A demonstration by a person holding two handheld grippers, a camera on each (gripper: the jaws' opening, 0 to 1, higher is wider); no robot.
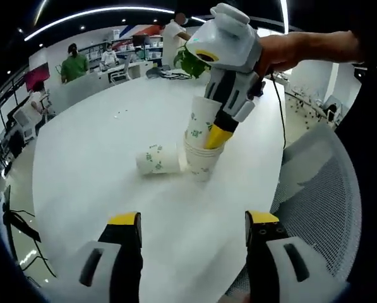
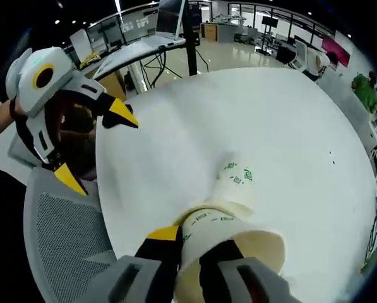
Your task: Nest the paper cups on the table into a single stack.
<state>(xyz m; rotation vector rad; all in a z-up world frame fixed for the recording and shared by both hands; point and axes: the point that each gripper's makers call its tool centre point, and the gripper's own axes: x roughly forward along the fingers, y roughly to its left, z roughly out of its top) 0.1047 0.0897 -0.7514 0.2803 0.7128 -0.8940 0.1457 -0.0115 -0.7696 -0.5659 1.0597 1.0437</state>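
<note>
Right hand-held gripper (image 1: 215,136) clamped on a green-printed white paper cup (image 1: 203,120), tilted into an upright cup stack (image 1: 202,163).
Left hand-held gripper (image 1: 193,228) spread apart over the round white surface (image 1: 112,158); another cup (image 1: 158,159) lying beside the stack.

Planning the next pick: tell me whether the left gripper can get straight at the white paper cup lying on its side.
Probably yes. The left gripper is open, and only bare white table lies ahead of the tipped cup; the right gripper is busy at the upright stack beside it.

You are at a big round white table (image 1: 81,164) in a bright office. A grey mesh chair (image 1: 317,189) sits beside it. Long light strips (image 1: 93,16) glow overhead, and desks (image 2: 137,47) stand further back.
</note>
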